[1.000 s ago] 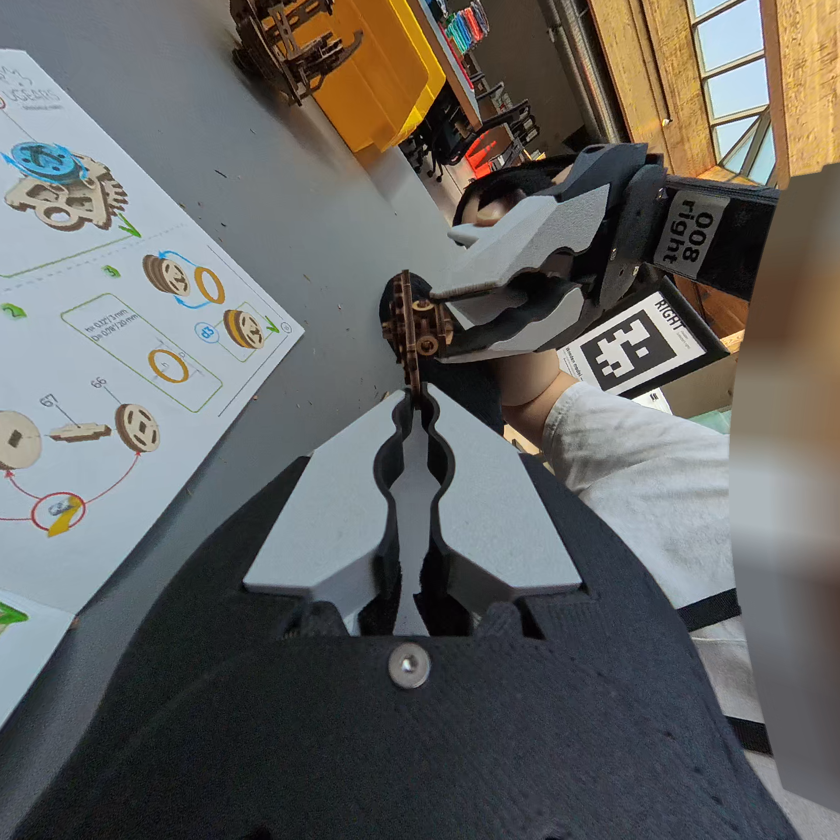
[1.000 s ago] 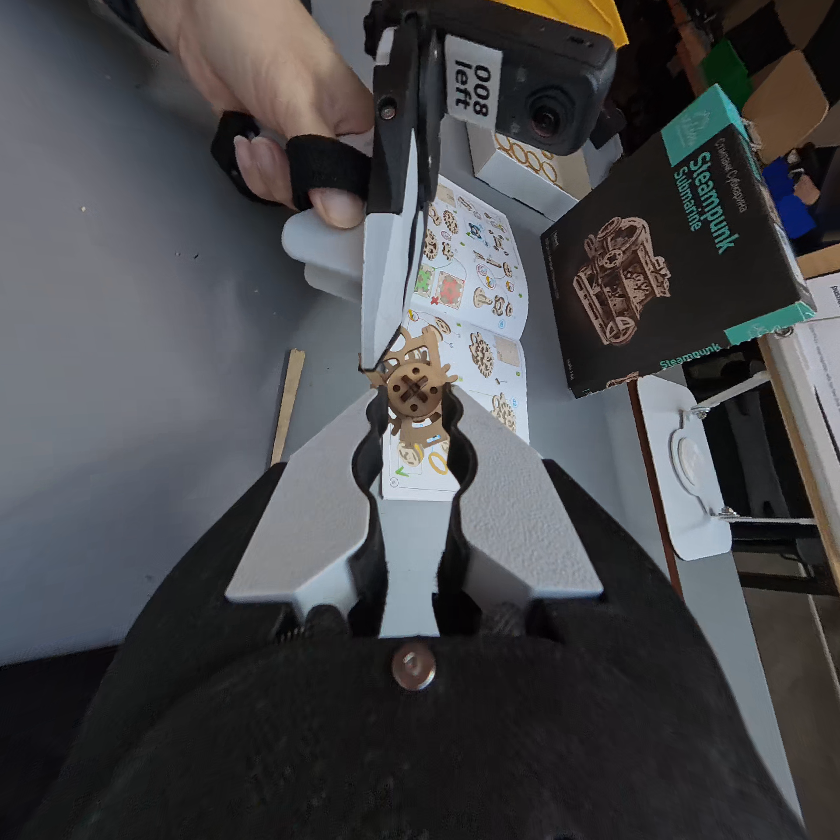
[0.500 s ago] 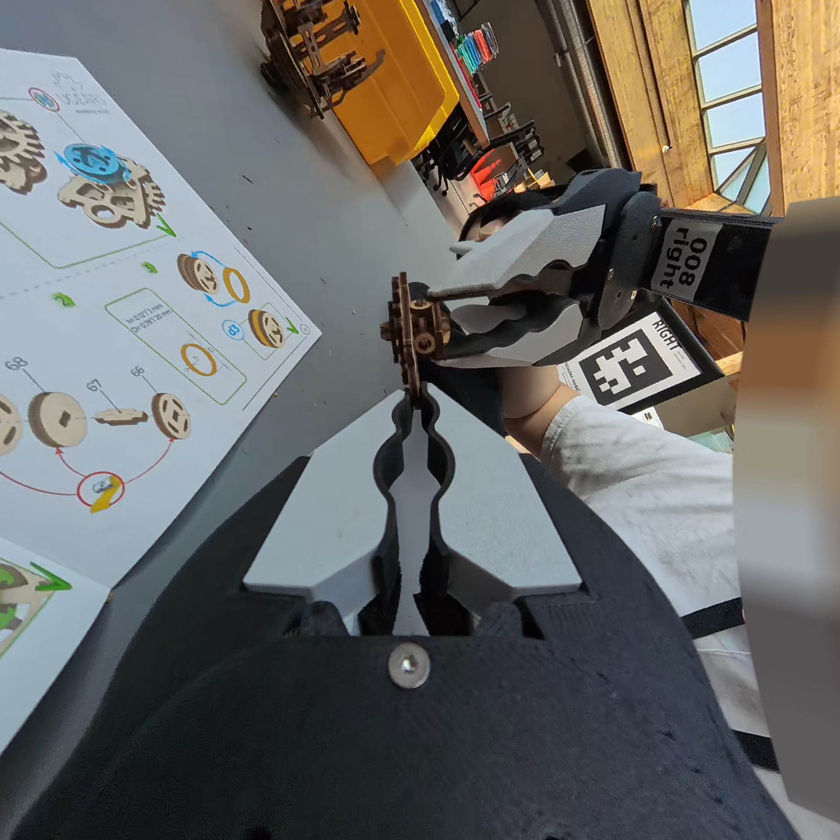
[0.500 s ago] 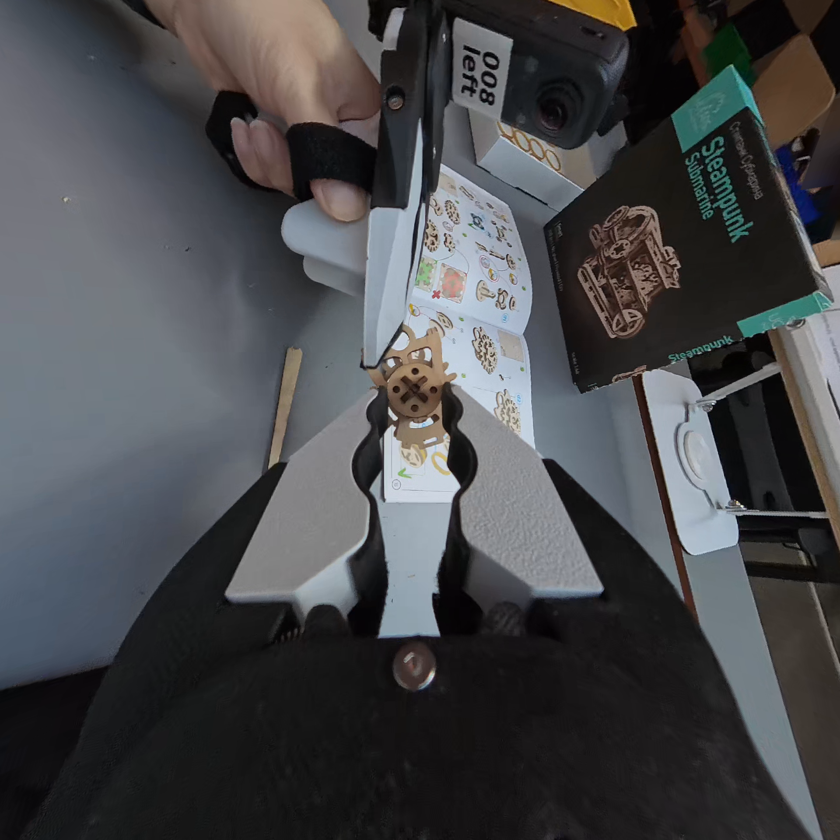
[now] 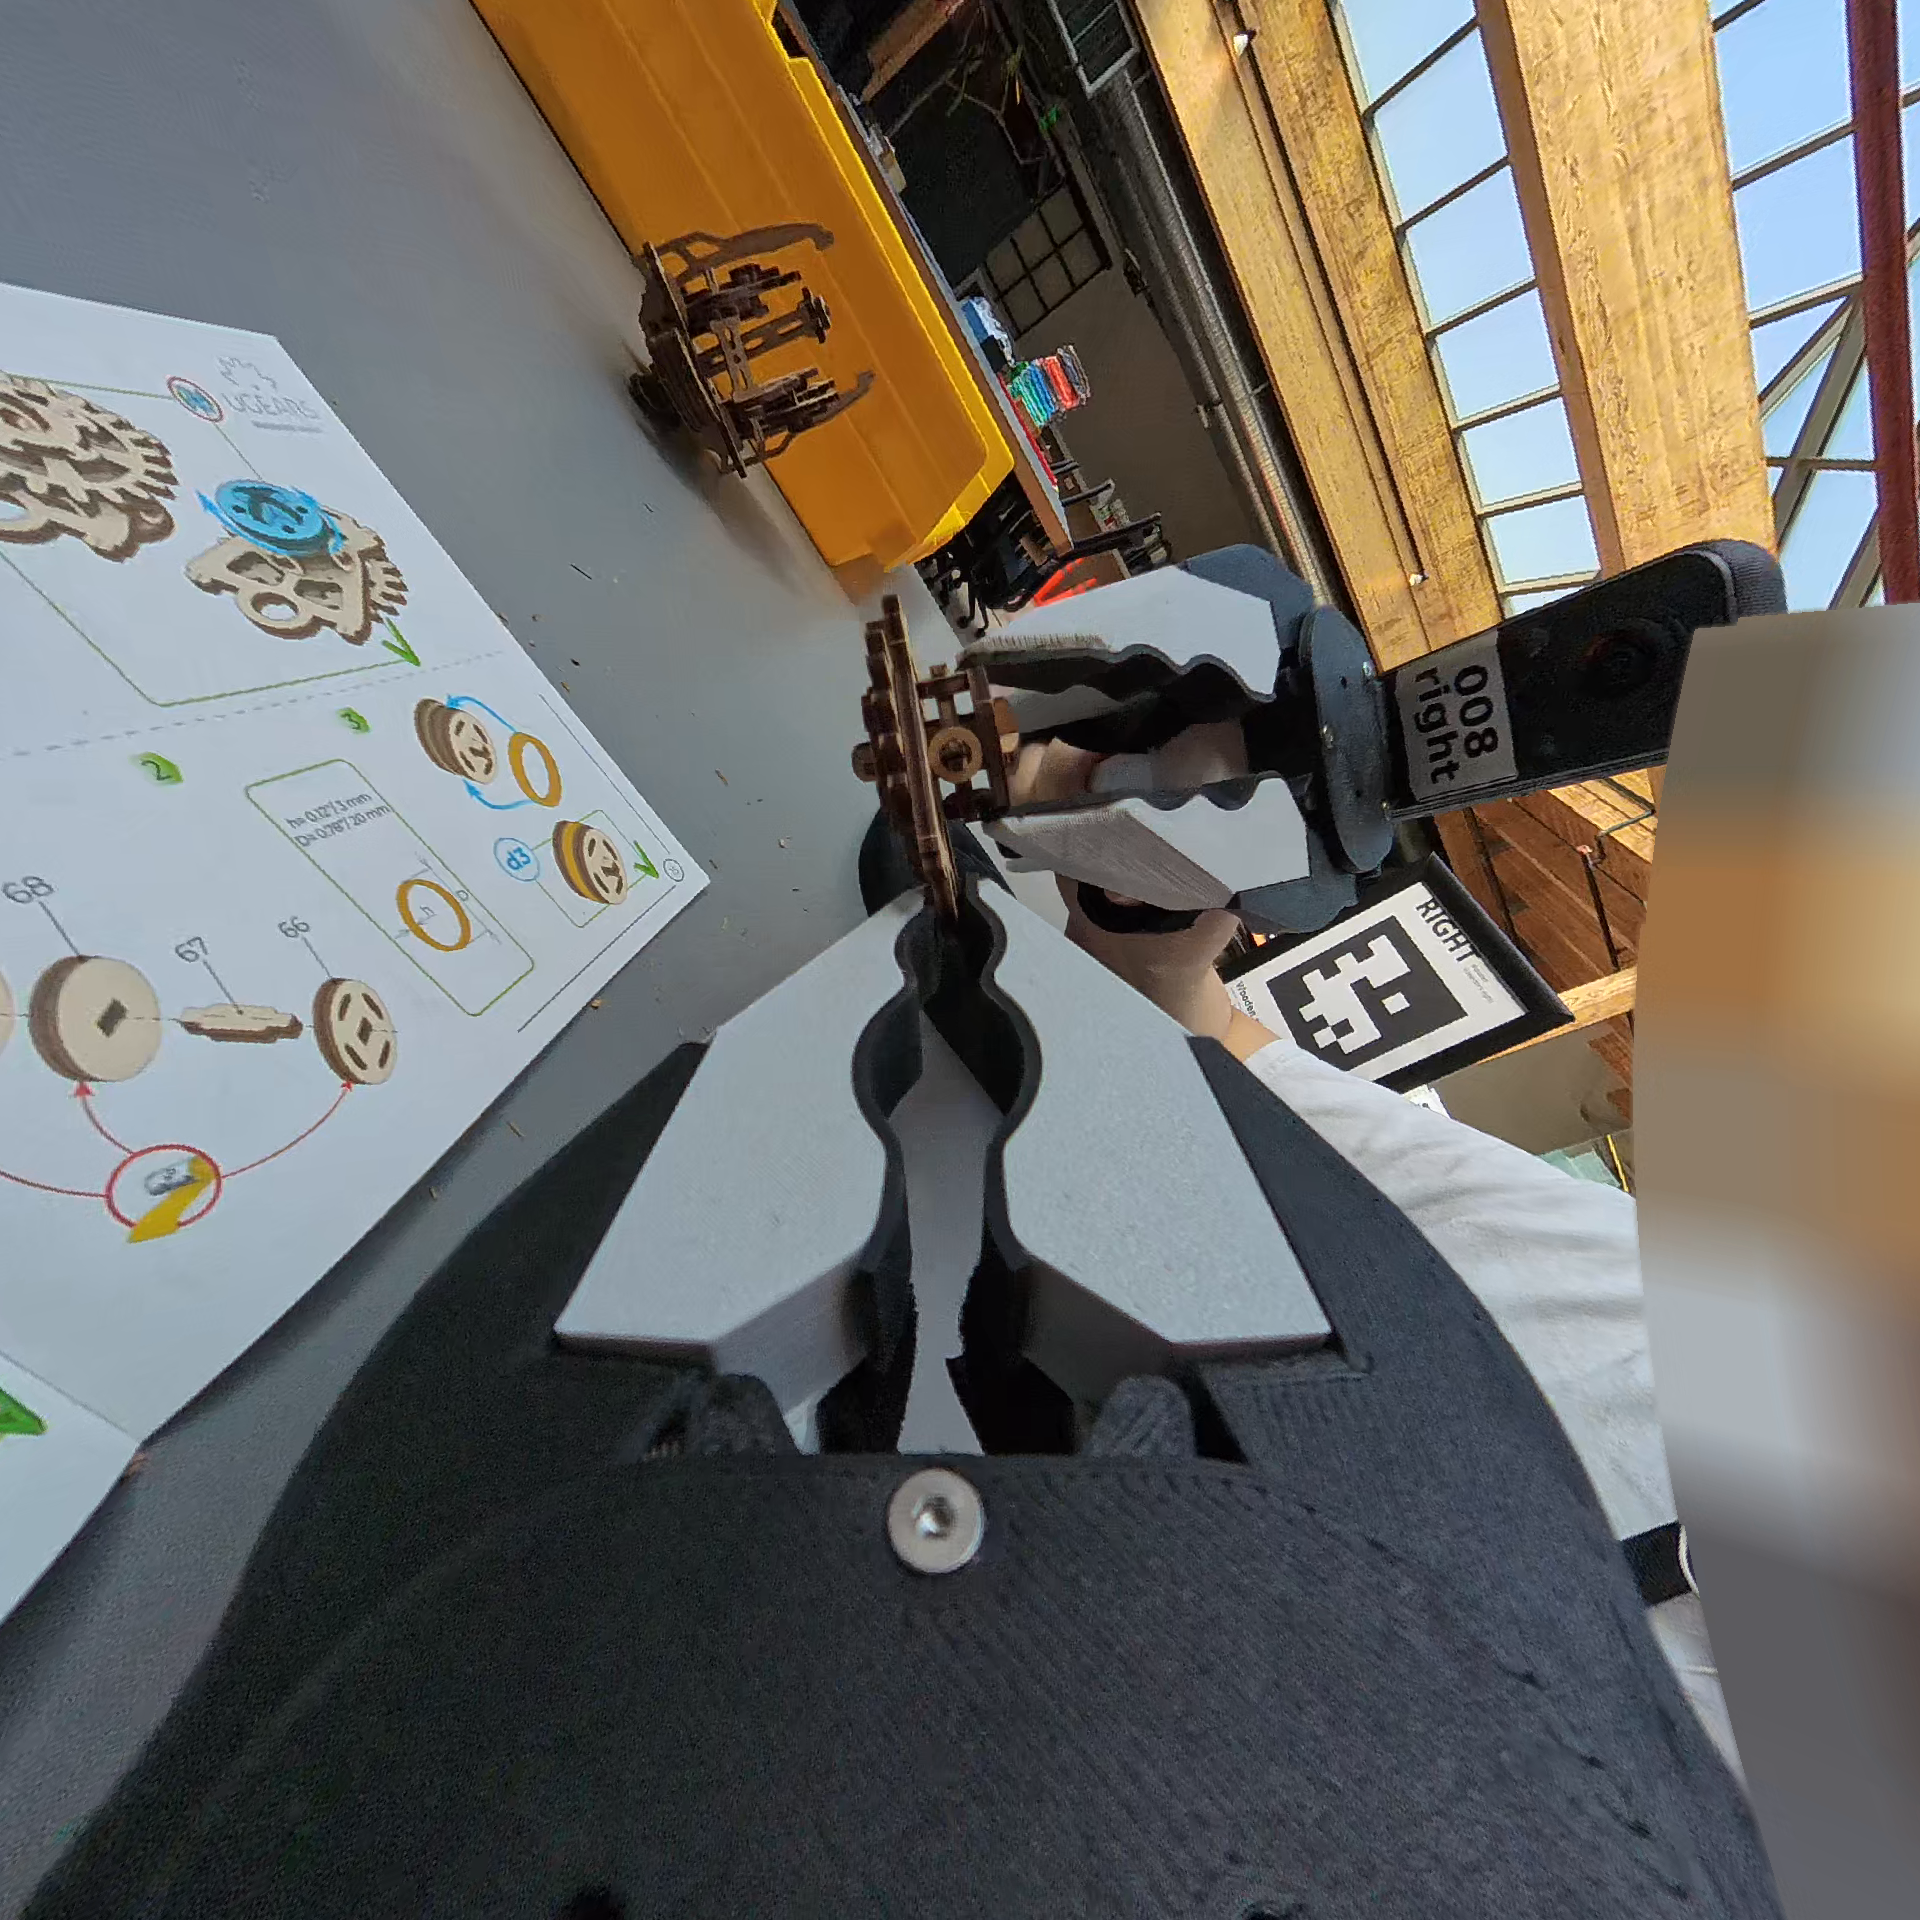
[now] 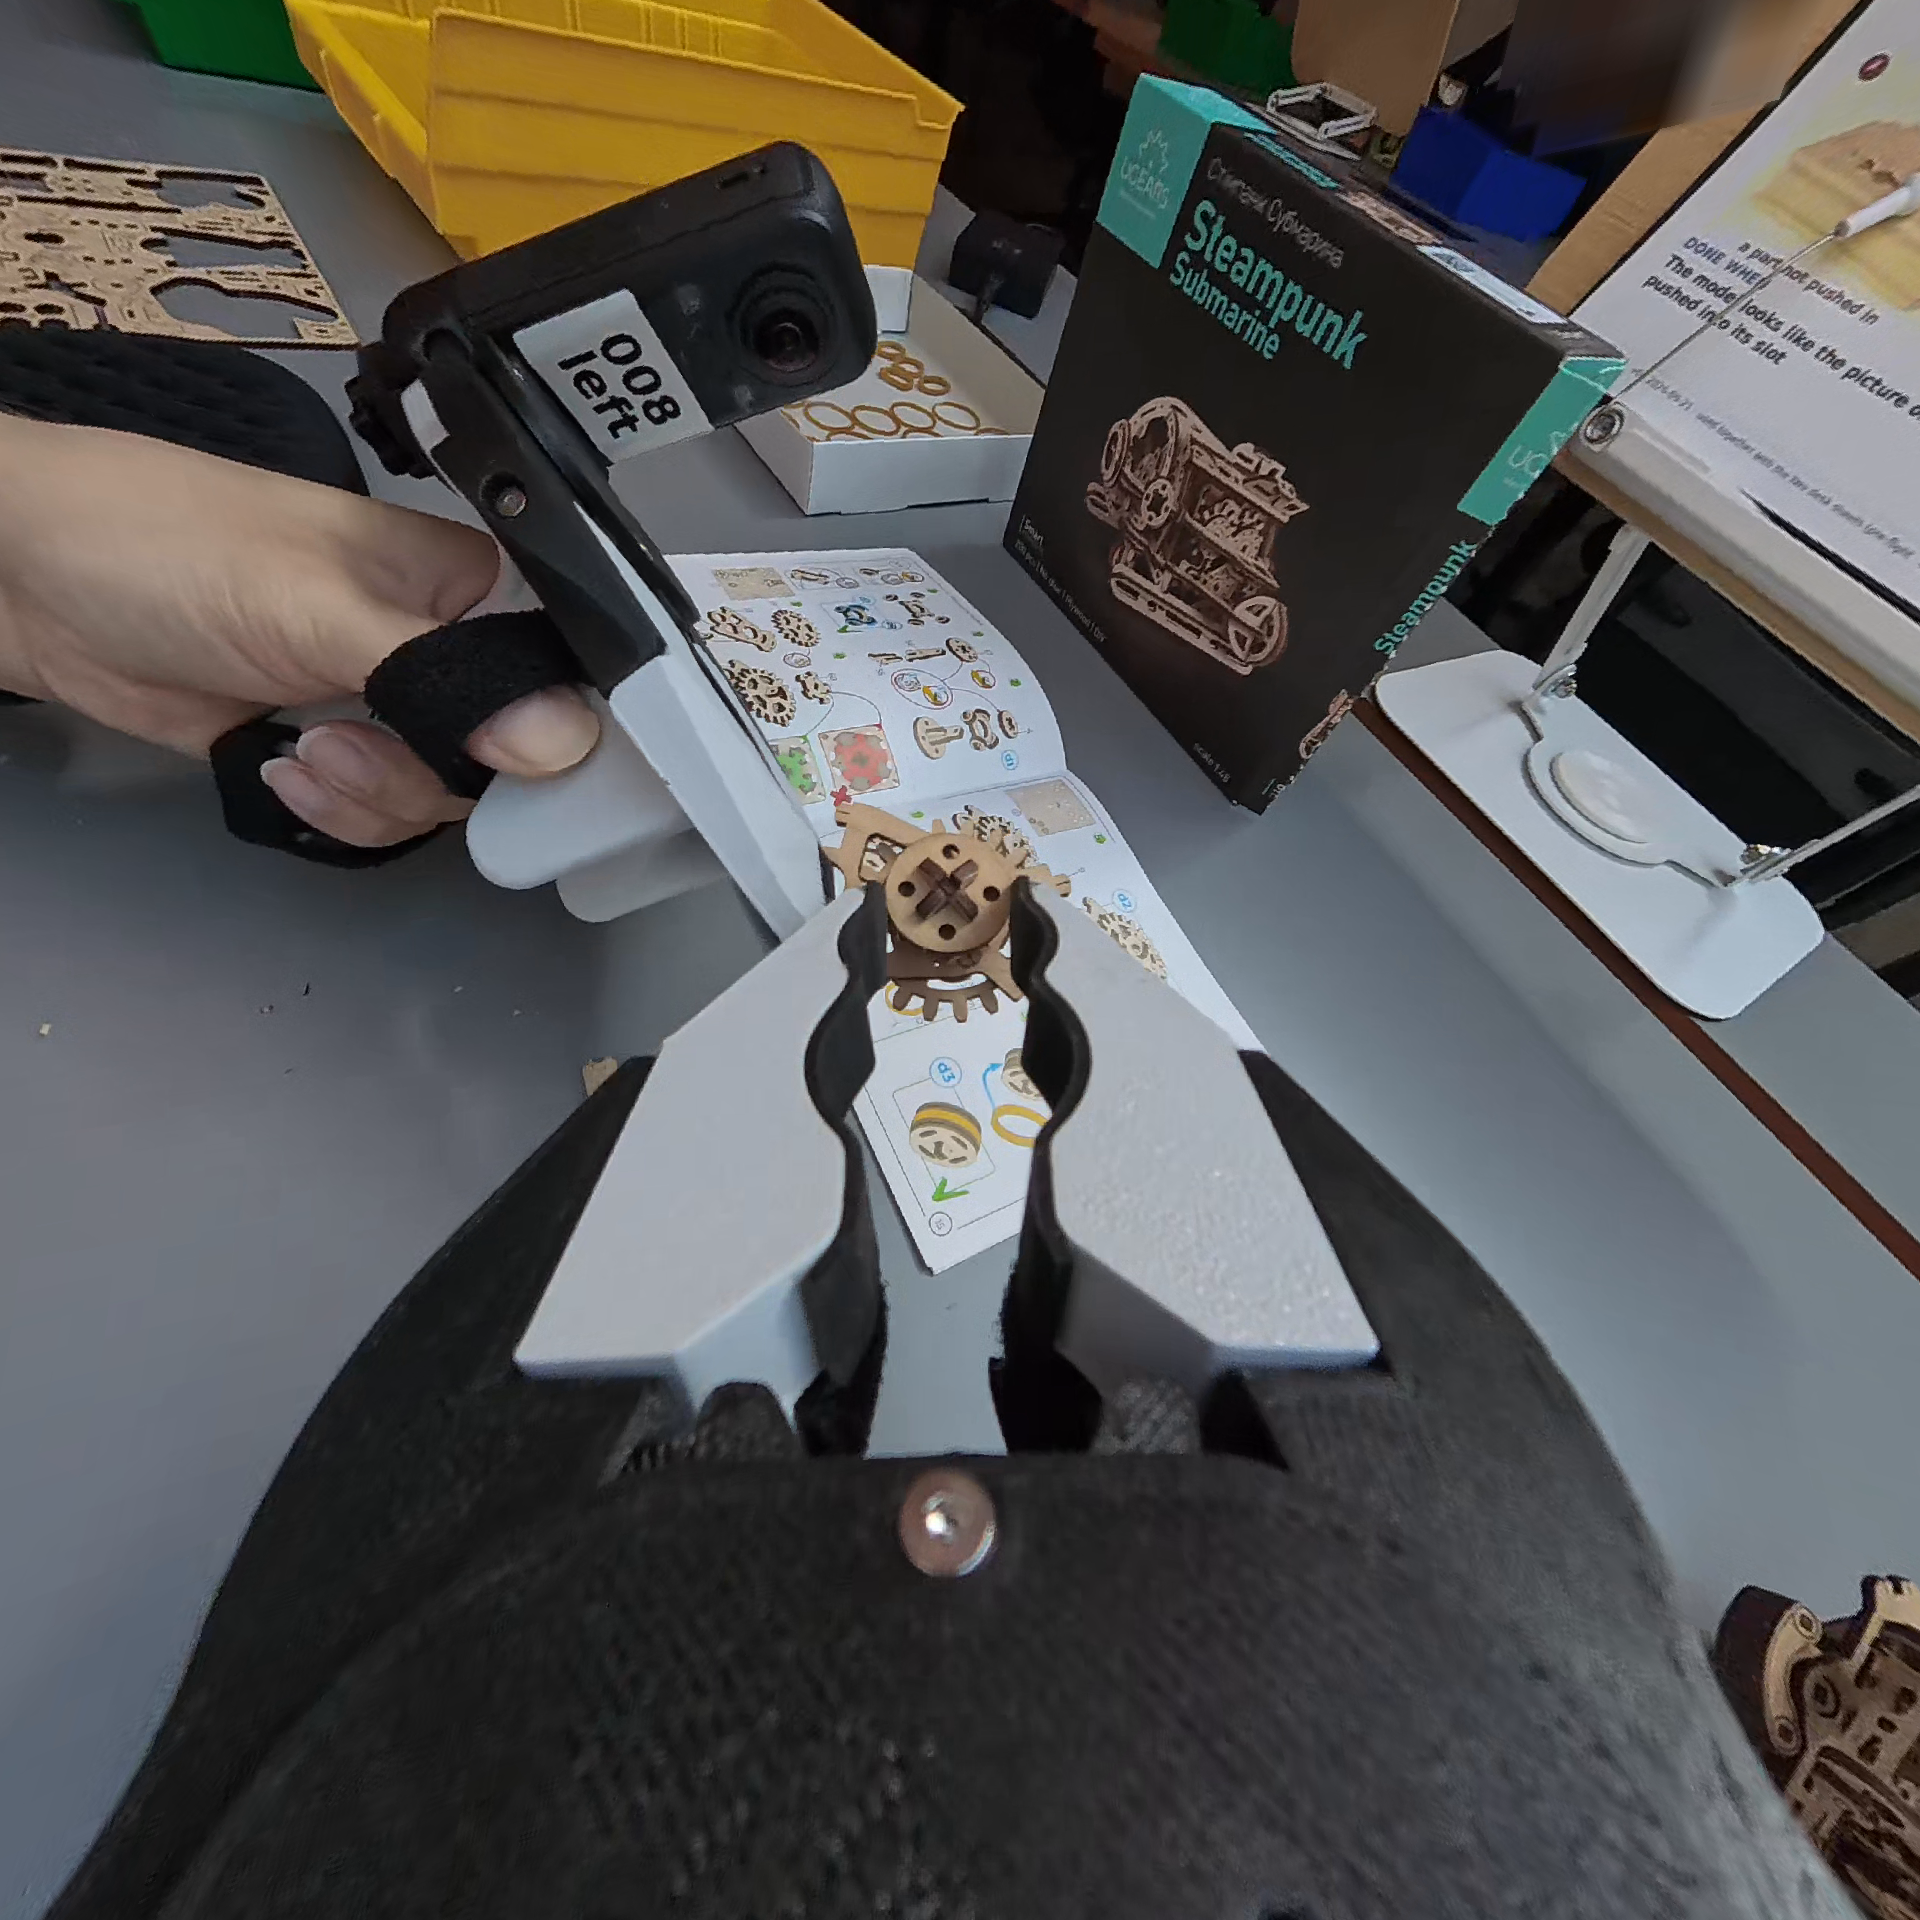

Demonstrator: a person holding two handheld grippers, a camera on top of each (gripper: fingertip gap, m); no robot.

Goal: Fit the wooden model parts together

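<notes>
Gear teeth mostly hidden behind my tools. My left tool [image 5: 943, 914] is pinched tight on the gear plate [image 5: 914, 769] edge; my right tool [image 6: 945, 914] is clamped on its round hub [image 6: 943, 894], above the tabletop [image 6: 312, 1091].

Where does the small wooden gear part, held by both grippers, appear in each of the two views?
Left wrist view: the wooden gear part is at upper centre, edge-on, above the left gripper.
Right wrist view: it is at centre, face-on, between the right gripper tips.
Shared landmark: the instruction booklet on the table.
</notes>
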